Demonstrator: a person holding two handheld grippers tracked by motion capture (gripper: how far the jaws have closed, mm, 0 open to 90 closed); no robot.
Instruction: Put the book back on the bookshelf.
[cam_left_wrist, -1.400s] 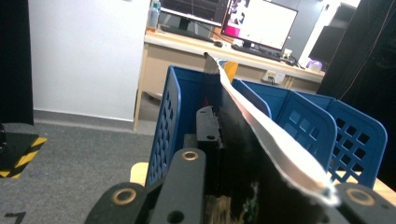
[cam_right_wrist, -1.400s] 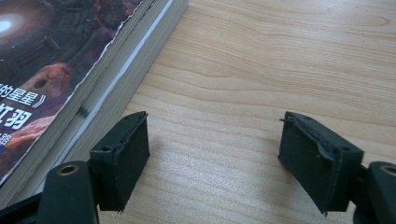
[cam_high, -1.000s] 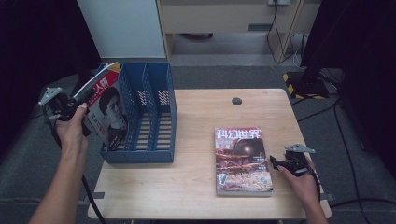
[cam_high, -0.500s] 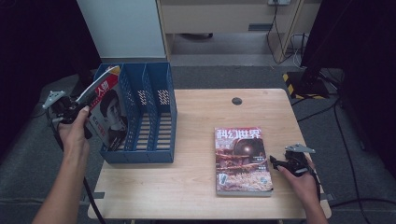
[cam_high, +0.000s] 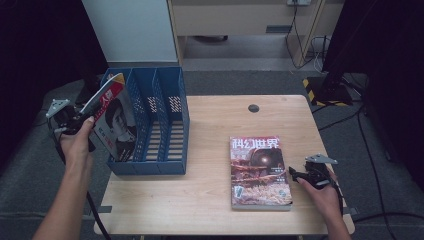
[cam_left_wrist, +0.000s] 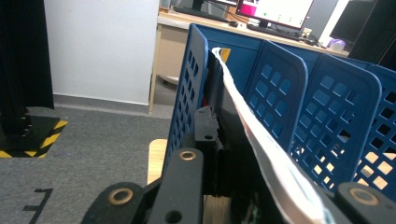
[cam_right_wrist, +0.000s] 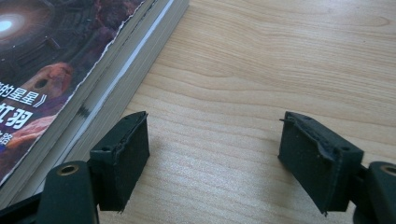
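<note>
Roughly, reading from left to right across the table:
left gripper (cam_high: 75, 119): clamped on the upper edge of the red-covered magazine (cam_high: 114, 117), jaws nearly together with only the thin stack of pages between them
red-covered magazine: tilted, its lower part already inside the leftmost of the 3 slots of the blue file rack (cam_high: 165, 117), top corner above the rack wall
feel of it: judged light and floppy; in the left gripper view the page edge (cam_left_wrist: 261, 140) sags in a curve, so it will bend rather than slide straight
where to hold: near the spine or top edge, close to the corner, so the sheet stays taut while it drops into the slot
blue file rack: stiff plastic, perforated walls, standing at the table's left end; probably light enough to shift if the magazine catches on a divider
second magazine (cam_high: 260, 170): flat on the wooden table (cam_high: 210, 150), right of centre, cover up; thicker, looks heavier and stiffer
where to hold it: the free long edge by the right gripper (cam_high: 301, 176), which must get a jaw underneath
right gripper: open, empty, jaws resting on bare wood just beside that magazine's edge (cam_right_wrist: 116, 88)
</note>
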